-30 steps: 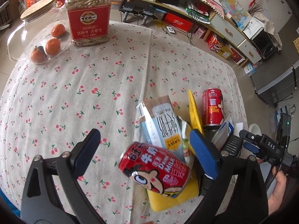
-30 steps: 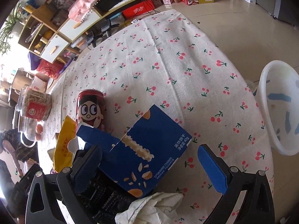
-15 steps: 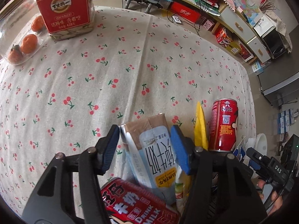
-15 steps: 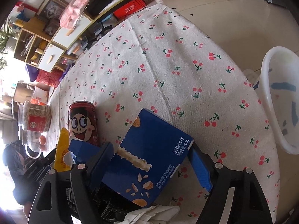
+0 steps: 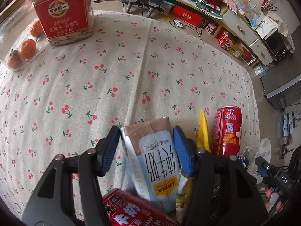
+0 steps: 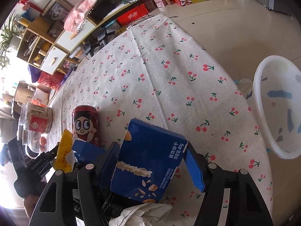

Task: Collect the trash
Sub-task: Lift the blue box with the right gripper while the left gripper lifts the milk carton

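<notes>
1. The left tongs [image 5: 146, 150] are clenching around the pale blue and brown milk carton [image 5: 152, 162], both blue pads pressing its sides. This carton is lying on the cherry-print tabletop [image 5: 112, 71], just left of the upright red drink can [image 5: 227, 131], with a yellow plastic wrapper [image 5: 202, 131] standing between them. To do this lift well, the squeeze probably needs to stay gentle, since a thin carton is likely crushing or slipping under hard pressure, and the rise should be straight up so the wrapper and can are not getting knocked.

2. The right tongs [image 6: 152, 162] are gripping the dark blue cardboard biscuit box [image 6: 150, 162], which is sitting just right of the red drink can [image 6: 85, 126]. The white plastic basin [image 6: 263, 101] is standing on the floor well to the right of that can, past the tabletop edge; it looks like the likely drop place, so carrying the box level over the rim seems wise.

3. Counting, left to right from the can: two red cans, the upright one and another lying on its side [image 5: 131, 211] below the left tongs; one milk carton; one yellow wrapper; one blue box; one crumpled white tissue [image 6: 143, 214]; one basin. Far left of the can, one clear seed jar [image 5: 62, 11] and three oranges [image 5: 27, 46] are sitting, apparently not trash.
</notes>
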